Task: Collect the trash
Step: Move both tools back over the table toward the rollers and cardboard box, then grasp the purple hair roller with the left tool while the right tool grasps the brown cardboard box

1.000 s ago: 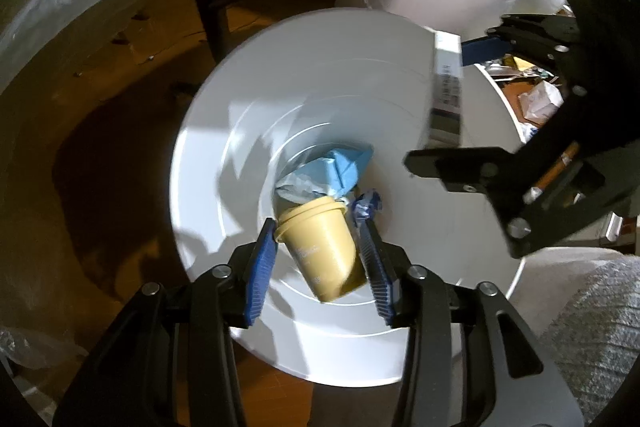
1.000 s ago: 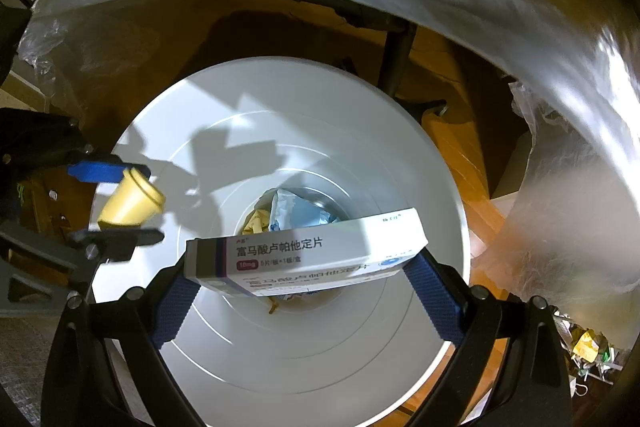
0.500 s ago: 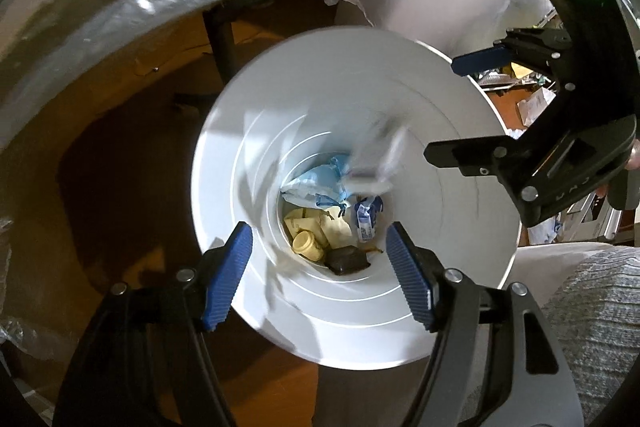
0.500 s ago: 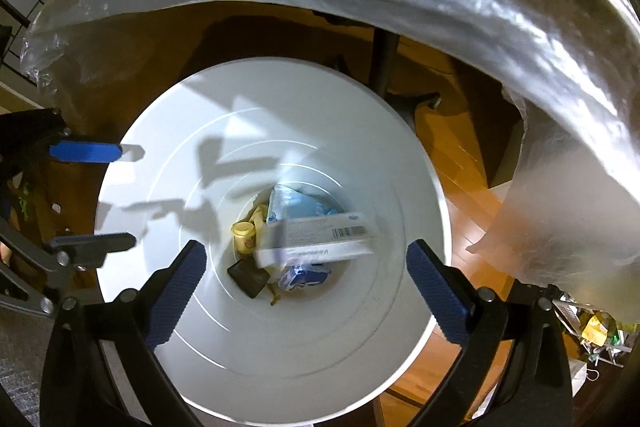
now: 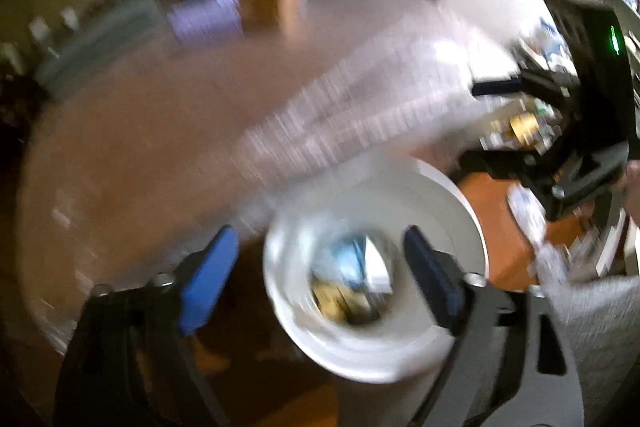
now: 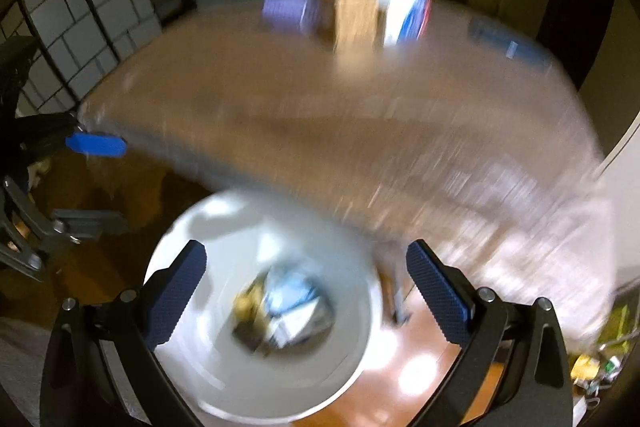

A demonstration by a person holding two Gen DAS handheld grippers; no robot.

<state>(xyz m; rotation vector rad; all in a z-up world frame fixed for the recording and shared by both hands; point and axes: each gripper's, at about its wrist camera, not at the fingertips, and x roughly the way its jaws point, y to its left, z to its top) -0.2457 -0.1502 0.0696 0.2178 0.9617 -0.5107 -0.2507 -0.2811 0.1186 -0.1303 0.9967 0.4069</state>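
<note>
Both views are blurred by motion. A white round bin (image 5: 448,211) (image 6: 188,227) stands on the floor below both grippers. At its bottom lies trash (image 5: 352,283) (image 6: 284,311): a blue wrapper, a white box and yellow bits. My left gripper (image 5: 320,275) hangs above the bin, its jaws opening with nothing between them. My right gripper (image 6: 306,291) is open above the bin and holds nothing. Each gripper shows at the edge of the other's view: the right gripper (image 5: 504,123) and the left gripper (image 6: 96,179).
A brown table under clear plastic sheet (image 5: 160,131) (image 6: 320,107) rises behind the bin. On its far side stand a purple box (image 6: 286,11), a brown box (image 6: 356,13) and a white-and-blue box (image 6: 406,13). The floor (image 6: 420,375) is wood. Clutter (image 5: 520,127) lies at the right.
The left gripper let go of the yellow cup and the right gripper dropped the white box into the bin. Both jaws widened, and both grippers rose so the tabletop came into view.
</note>
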